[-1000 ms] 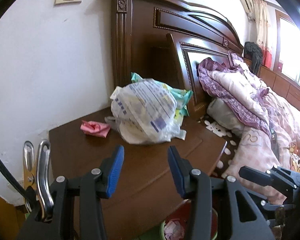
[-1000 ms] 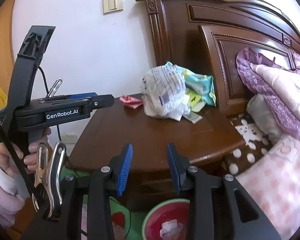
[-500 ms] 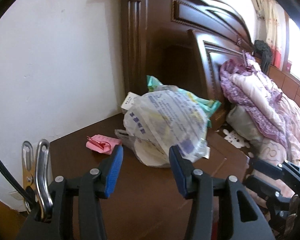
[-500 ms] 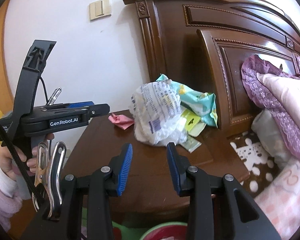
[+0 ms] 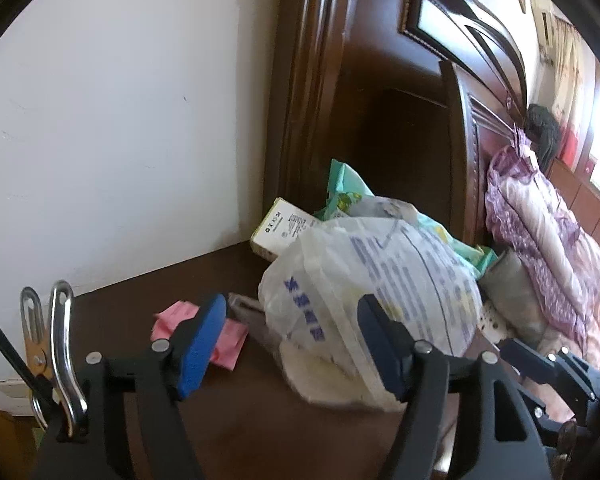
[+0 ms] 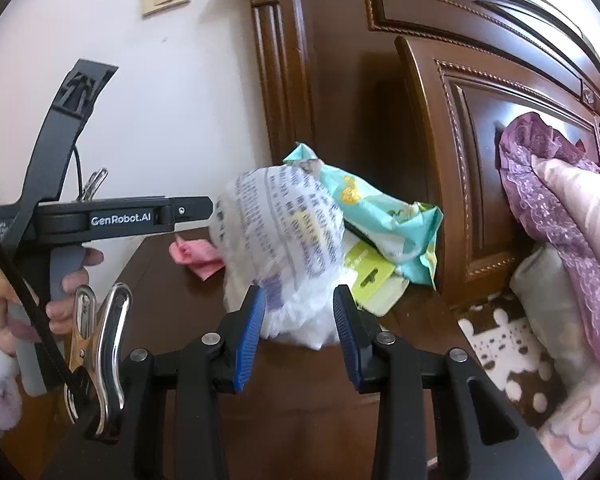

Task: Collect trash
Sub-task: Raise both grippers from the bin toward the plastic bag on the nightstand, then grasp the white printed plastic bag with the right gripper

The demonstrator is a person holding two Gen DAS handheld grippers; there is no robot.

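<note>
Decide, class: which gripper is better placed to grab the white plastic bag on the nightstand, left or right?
Probably the left. The left gripper has its jaws opening wide, with the white plastic bag bulging between them. The right gripper frames only the bag's lower edge with narrower jaws.

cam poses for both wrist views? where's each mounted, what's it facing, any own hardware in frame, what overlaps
Left wrist: on the left gripper, facing the white plastic bag on the nightstand; its jaws opening, right gripper at the right edge.
Right wrist: on the right gripper, facing the same bag; left gripper and hand at left.
Shared: bag, pink wrapper, headboard.
</note>
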